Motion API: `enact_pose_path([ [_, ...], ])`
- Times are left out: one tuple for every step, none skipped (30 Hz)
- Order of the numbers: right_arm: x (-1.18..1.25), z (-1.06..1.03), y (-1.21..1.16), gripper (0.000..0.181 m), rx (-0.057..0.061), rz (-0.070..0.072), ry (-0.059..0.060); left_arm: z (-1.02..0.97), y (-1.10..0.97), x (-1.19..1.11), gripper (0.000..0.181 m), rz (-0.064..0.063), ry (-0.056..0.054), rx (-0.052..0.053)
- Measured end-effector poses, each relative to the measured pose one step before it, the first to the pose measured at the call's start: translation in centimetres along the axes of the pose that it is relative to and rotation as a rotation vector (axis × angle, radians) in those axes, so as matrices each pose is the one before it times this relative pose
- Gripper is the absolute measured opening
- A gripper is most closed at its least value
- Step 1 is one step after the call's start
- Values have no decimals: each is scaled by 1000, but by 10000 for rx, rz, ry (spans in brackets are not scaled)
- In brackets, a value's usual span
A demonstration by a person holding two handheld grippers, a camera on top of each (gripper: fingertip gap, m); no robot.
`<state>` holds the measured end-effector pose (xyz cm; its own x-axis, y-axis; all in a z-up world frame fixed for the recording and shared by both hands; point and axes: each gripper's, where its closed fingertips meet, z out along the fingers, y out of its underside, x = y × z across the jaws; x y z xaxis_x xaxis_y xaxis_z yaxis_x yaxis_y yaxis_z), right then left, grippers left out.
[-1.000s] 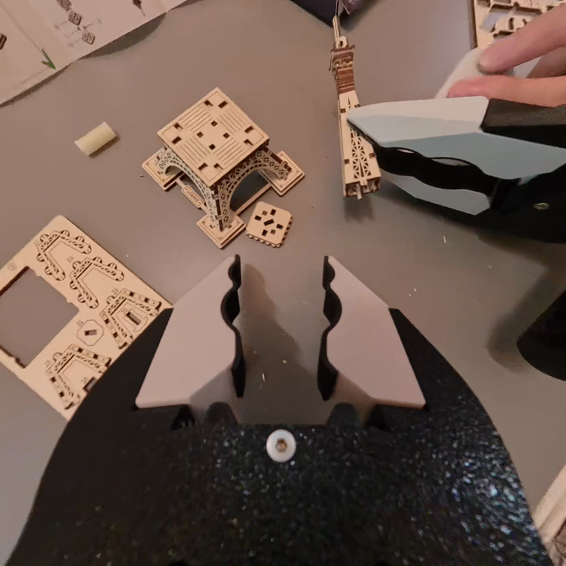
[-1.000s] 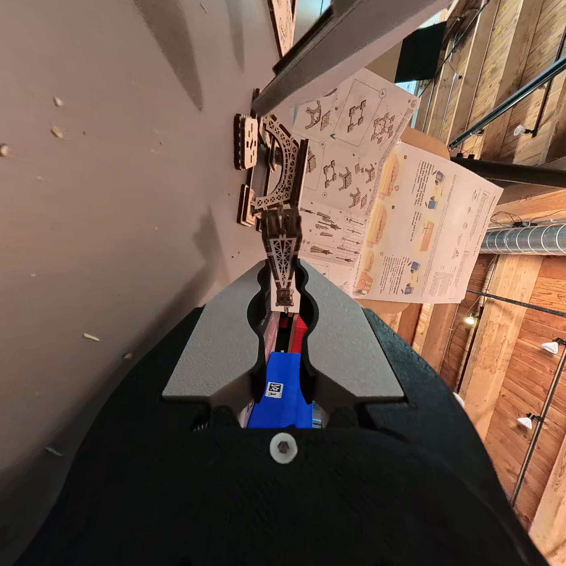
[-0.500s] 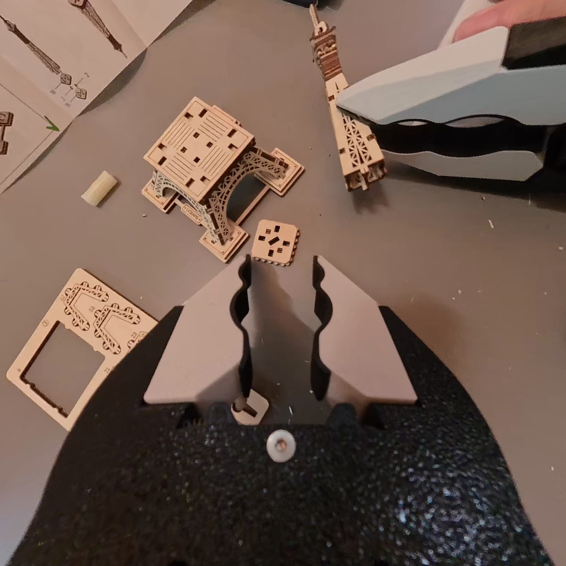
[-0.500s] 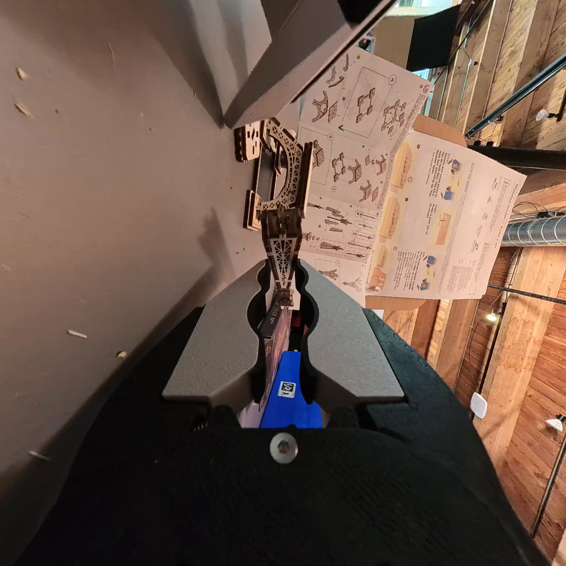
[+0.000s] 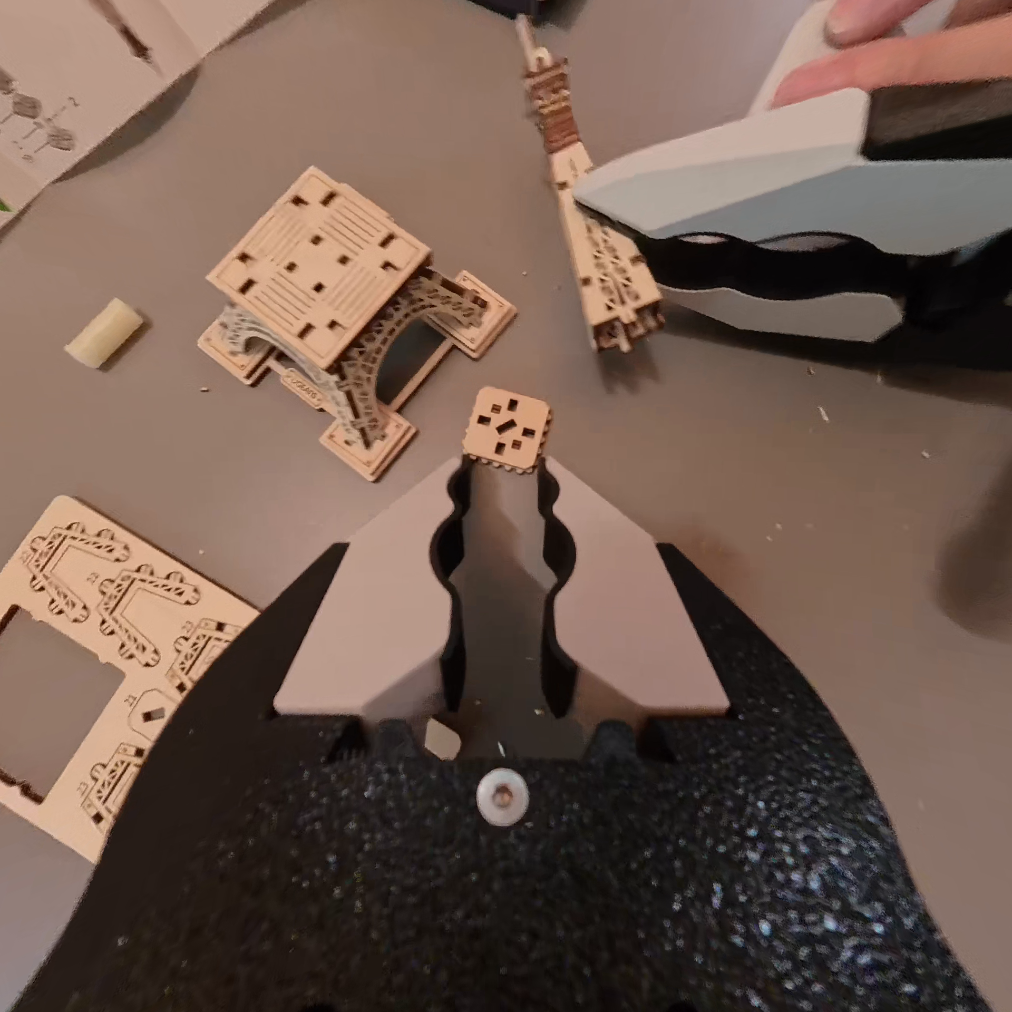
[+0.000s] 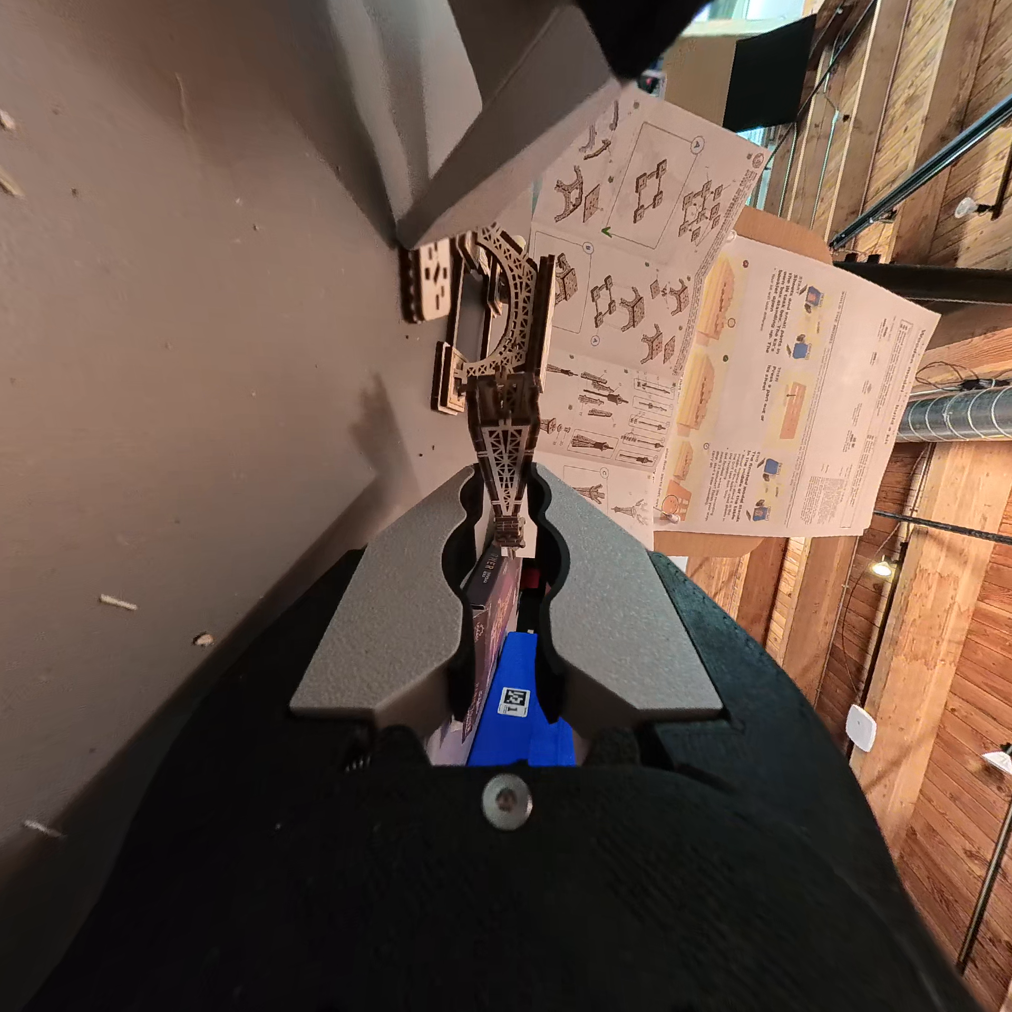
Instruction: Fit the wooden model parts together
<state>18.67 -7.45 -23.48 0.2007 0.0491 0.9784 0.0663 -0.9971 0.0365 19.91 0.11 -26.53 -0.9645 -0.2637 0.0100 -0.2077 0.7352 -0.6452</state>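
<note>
My left gripper (image 5: 504, 465) is open with a narrow gap. Its fingertips sit at the near edge of a small square wooden plate with slots (image 5: 506, 430), which lies flat on the grey table. The arched wooden tower base (image 5: 328, 285) stands just left of and beyond it. My right gripper (image 6: 502, 473) is shut on the wooden lattice spire (image 6: 504, 438) and holds it tilted above the table with its wide end toward the base (image 6: 509, 306). In the left wrist view the spire (image 5: 602, 263) hangs right of the base.
A punched-out wooden parts sheet (image 5: 82, 619) lies at the near left. A small pale cylinder (image 5: 104, 331) lies left of the base. Instruction sheets (image 6: 684, 328) lie beyond. A person's fingers (image 5: 876, 60) rest on the right gripper. A blue object (image 6: 520, 690) shows between its fingers.
My left gripper has moved forward to the small square plate and its jaws have narrowed. The right gripper still holds the spire and has shifted only slightly.
</note>
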Motion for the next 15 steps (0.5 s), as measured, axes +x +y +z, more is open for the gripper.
enact_pose_path([
  [11, -40, -69, 13, 60, -6, 10, -146, 170, 490, 22, 186, 193, -69],
  [93, -40, -78, 13, 59, -33, 55, -141, 175, 360, 22, 133, 91, -55],
  [132, -35, -107, 13, 51, -45, 66, -130, 168, 296, 23, 67, 72, -69],
  [91, -37, -151, 13, 75, -22, 50, -188, 167, 453, 27, 27, 201, -87],
  [171, -6, -191, 13, 105, -44, 59, -288, 6, 619, 31, -37, 335, -9],
  [243, -27, -166, 13, 91, -87, 126, -417, -380, 544, 36, -123, 317, 217],
  [309, 104, -236, 13, 137, -136, 186, -528, -724, 327, 37, -221, 261, 436],
  [266, -72, -202, 13, 120, -111, 164, -549, -915, 156, 36, -317, 255, 546],
  [221, -43, -244, 13, 150, -101, 121, -534, -911, 18, 36, -399, 284, 540],
  [295, -55, -189, 13, 125, -96, 175, -477, -847, -53, 37, -462, 330, 472],
  [334, -54, -169, 13, 107, -164, 195, -427, -847, -201, 37, -568, 300, 419],
  [376, -68, -267, 13, 172, -239, 254, -306, -889, -297, 38, -644, 264, 367],
  [332, -28, -206, 13, 129, -272, 236, -179, -924, -247, 40, -611, 303, 303],
  [185, 44, -186, 13, 89, -263, 141, -23, -847, -86, 40, -540, 351, 199],
  [92, 61, -298, 13, 155, -194, 106, 131, -640, 157, 40, -450, 425, 33],
])
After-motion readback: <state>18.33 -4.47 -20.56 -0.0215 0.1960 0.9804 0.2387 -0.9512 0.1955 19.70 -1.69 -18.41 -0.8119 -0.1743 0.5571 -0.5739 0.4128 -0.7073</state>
